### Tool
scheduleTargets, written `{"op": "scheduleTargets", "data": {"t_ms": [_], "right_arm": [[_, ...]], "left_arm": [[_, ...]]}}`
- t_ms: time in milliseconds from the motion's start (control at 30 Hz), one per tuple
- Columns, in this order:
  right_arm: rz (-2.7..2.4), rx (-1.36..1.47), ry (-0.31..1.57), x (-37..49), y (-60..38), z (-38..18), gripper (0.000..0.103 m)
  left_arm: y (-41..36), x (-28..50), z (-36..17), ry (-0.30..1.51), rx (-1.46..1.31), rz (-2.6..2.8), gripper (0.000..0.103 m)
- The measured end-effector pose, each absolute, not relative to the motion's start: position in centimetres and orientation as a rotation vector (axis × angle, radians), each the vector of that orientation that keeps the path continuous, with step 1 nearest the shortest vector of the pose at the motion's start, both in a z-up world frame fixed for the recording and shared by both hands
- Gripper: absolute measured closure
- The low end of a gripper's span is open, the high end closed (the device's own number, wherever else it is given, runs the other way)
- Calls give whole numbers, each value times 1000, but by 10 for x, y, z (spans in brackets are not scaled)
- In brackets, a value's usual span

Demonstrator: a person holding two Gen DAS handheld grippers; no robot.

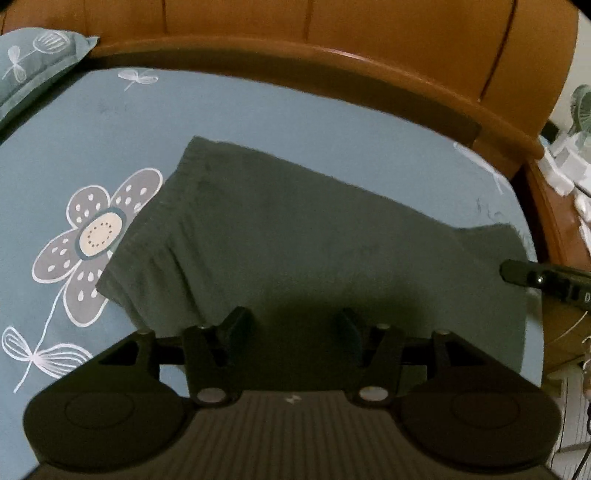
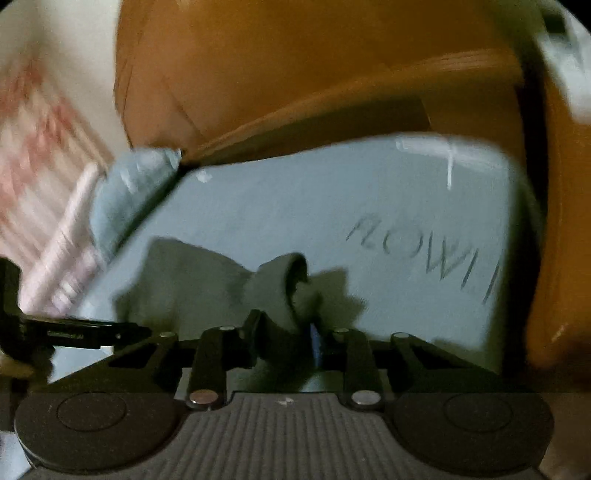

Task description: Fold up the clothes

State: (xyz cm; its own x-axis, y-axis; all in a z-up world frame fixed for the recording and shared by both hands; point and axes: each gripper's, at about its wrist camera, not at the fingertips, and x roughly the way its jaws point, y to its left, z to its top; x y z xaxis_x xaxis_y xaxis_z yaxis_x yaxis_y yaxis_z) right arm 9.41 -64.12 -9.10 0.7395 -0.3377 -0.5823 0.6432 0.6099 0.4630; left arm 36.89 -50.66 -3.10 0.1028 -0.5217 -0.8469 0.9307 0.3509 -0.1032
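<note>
Left wrist view: dark green garment (image 1: 280, 236) lies spread on the blue floral bedsheet (image 1: 258, 110) below the wooden headboard (image 1: 332, 33), gathered waistband toward the flower print; left gripper (image 1: 291, 328) hovers over its near edge, jaws spread, holding nothing.

Right wrist view (blurred): right gripper (image 2: 284, 336) is pressed together on a bunched corner of the garment, raised off the sheet.

Judgement: a fold appears to be in hand; the garment is not yet a compact bundle, so further folds remain.
</note>
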Motion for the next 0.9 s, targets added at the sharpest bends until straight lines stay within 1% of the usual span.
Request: {"op": "scheduleTargets", "data": {"t_ms": [100,167,300,433,533,633,700,800,900], "right_arm": [[-632,543,509,99,-619,-69,66],[-619,454,500,101,-603,-56,66],[-520,402,559,116,-586,-71,58],[-419,352,617,131,-568,-87,53],[-419,356,615,127,-568,-82,51],[-412,376,594,126,-565,-75,42],[-401,388,584,125,-562,-72,40],[-396,390,598,113,-555,-73,34],[-391,404,615,108,-546,-76,27]], "left_arm": [[-507,379,-16,961,475,-1147,45],[-511,381,-11,932,477,-1140,36],[-516,377,-28,977,509,-1129,35],[-514,375,-33,966,525,-1129,34],[-522,376,-20,941,510,-1131,34],[-539,379,-10,874,488,-1118,30],[-553,383,-14,852,471,-1107,30],[-571,387,-28,814,501,-1063,29],[-580,391,-40,827,505,-1057,25]]}}
